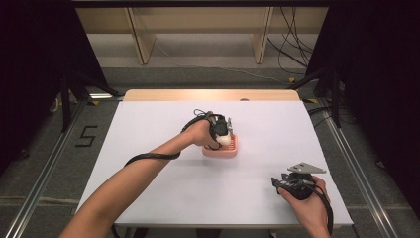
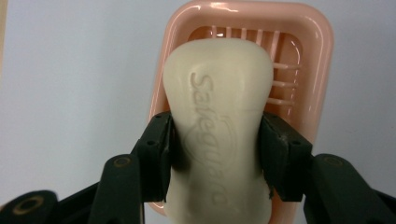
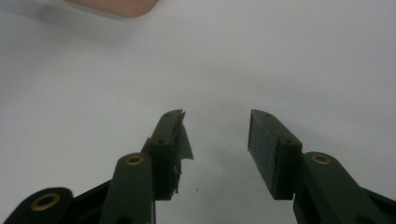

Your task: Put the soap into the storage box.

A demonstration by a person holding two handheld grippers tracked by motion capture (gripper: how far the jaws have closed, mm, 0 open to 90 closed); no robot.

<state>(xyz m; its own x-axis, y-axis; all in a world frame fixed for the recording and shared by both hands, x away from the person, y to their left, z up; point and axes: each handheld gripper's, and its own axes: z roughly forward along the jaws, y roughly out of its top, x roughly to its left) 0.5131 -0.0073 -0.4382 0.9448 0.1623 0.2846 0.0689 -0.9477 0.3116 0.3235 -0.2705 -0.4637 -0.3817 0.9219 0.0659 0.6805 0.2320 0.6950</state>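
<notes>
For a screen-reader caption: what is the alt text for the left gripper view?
A cream bar of soap is clamped between the left gripper's two black jaws, over a pink slatted soap dish on a white table.

place: lab or test room | white-covered counter (image 1: 163,198) on grey carpet | black curtains (image 1: 29,64) at both sides | metal floor rails (image 1: 44,173) | loose cables (image 1: 292,44) by bare wooden shelving (image 1: 198,25) | number 5 taped on floor (image 1: 86,136)
</notes>
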